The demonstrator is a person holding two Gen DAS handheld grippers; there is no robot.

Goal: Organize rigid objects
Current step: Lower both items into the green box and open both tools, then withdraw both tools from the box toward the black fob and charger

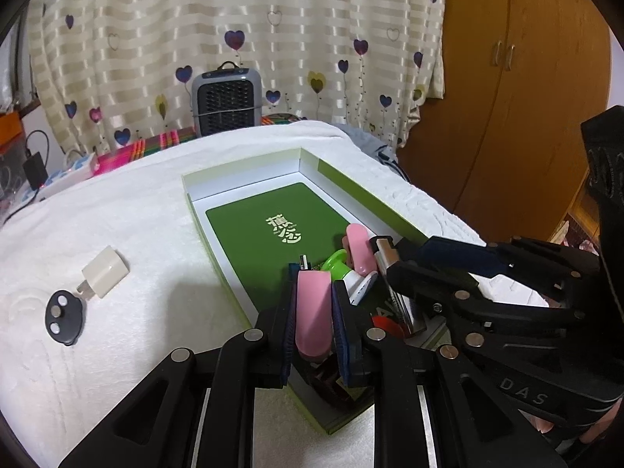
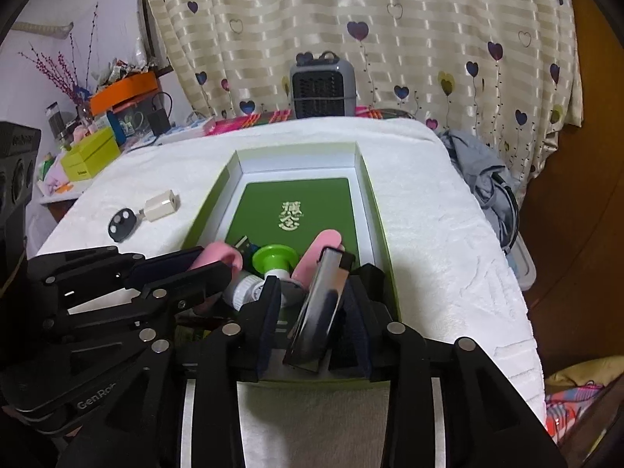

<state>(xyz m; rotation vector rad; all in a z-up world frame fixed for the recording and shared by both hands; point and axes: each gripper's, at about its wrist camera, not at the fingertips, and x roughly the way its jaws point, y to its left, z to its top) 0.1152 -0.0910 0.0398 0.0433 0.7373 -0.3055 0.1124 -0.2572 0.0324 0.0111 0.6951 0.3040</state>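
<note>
Currently clenched on pink USB stick (image 1: 312,312): left tool (image 1: 314,277), pads flat on both long sides, metal plug poking out at far end. Hanging over near end of green box (image 1: 351,179), not yet set down. Right tool (image 2: 319,280) released: silver-and-black slab (image 2: 319,300) between the pads, tilted, leaning in box's near right corner, with a gap on each side, so no grip as far as can be told. Stick: small, rounded, glossy pink plastic shell. Probably light and stiff, a bit slippery. Best taken across the flat sides mid-body as now, never by the plug. Slab: hard-edged with a shiny face, likely heavier and slick. Better held across the narrow width, low on the body. Already in box at near end: green-capped white bottle (image 1: 345,269) lying down and another pink piece (image 1: 360,247), crowded on dark green card (image 1: 265,210). Left of box on white towel (image 1: 136,214): cream charger plug (image 1: 105,271) and black key fob (image 1: 64,318), touching, not yet boxed. Probably tidier to place stick toward free far space.
</note>
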